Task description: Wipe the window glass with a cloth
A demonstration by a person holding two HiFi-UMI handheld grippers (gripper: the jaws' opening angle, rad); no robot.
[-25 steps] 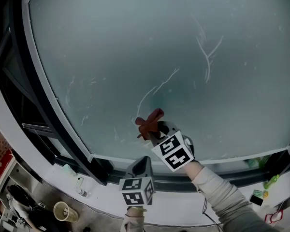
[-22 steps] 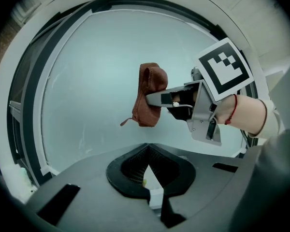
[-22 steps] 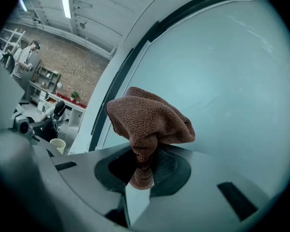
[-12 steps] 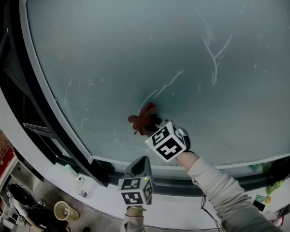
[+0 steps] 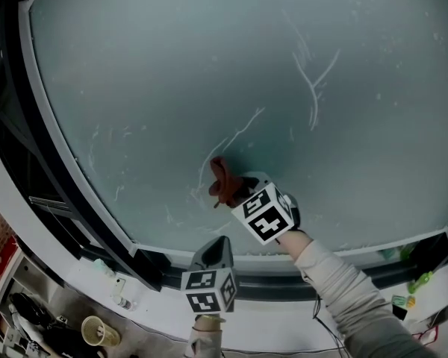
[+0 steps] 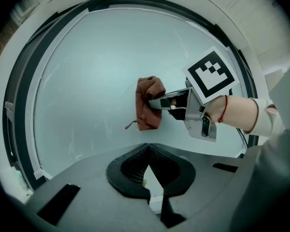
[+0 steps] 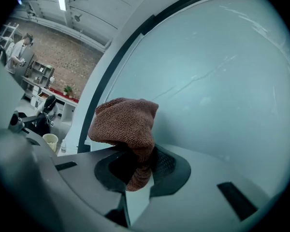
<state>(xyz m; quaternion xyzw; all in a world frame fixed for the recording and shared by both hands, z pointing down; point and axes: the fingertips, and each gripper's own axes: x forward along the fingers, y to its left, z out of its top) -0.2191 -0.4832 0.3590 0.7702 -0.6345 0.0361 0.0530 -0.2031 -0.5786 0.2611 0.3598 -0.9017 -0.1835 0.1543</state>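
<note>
Rust-brown cloth (image 7: 125, 124), clamped in the right gripper (image 7: 135, 173) jaws, presses streaked glass (image 5: 209, 66), wiping seemingly unfinished; left gripper (image 6: 147, 177) jaws closed, empty.

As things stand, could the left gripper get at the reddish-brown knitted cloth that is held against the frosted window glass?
Probably yes: nothing stands between the left gripper and the reddish-brown knitted cloth. But its jaws are shut and empty, and the right gripper clamps the cloth against the window glass.
</note>
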